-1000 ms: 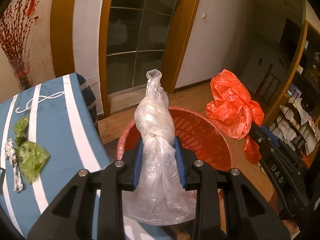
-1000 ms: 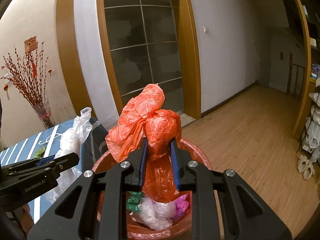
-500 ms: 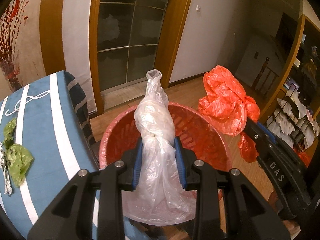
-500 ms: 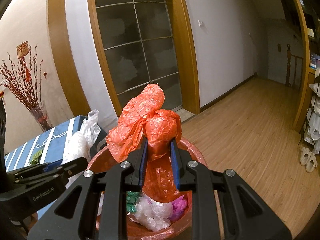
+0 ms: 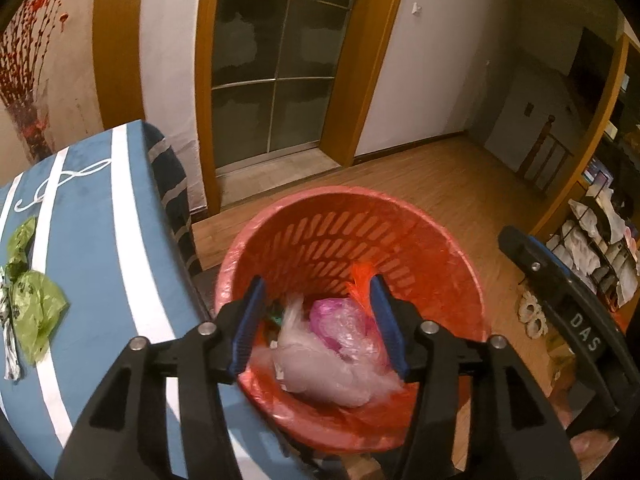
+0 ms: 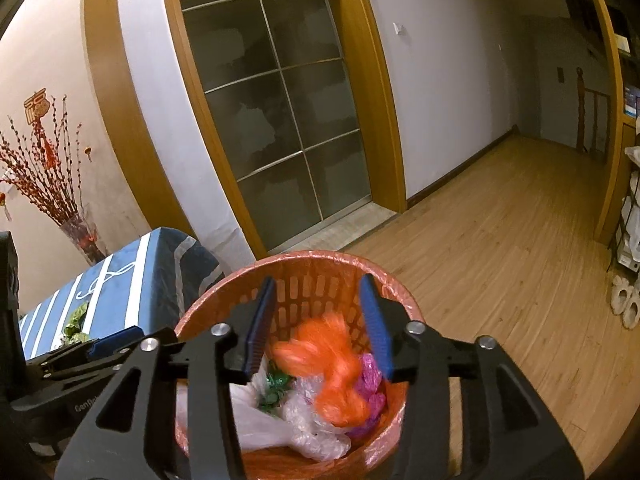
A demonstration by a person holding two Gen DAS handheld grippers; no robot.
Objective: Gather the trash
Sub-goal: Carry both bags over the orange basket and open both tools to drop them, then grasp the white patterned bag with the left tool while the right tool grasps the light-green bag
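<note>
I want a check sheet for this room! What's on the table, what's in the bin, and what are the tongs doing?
Surface: blue striped tablecloth on the table beside the bin.
Job's things: red slotted trash basket holds a clear bag, pink bag, blurred orange bag.
Clutter: green bag lying on the cloth.
Tongs: left tongs open; right tongs open, both above the basket.
Cables: nothing seen.
Surroundings: glass door, wood floor, slippers.
</note>
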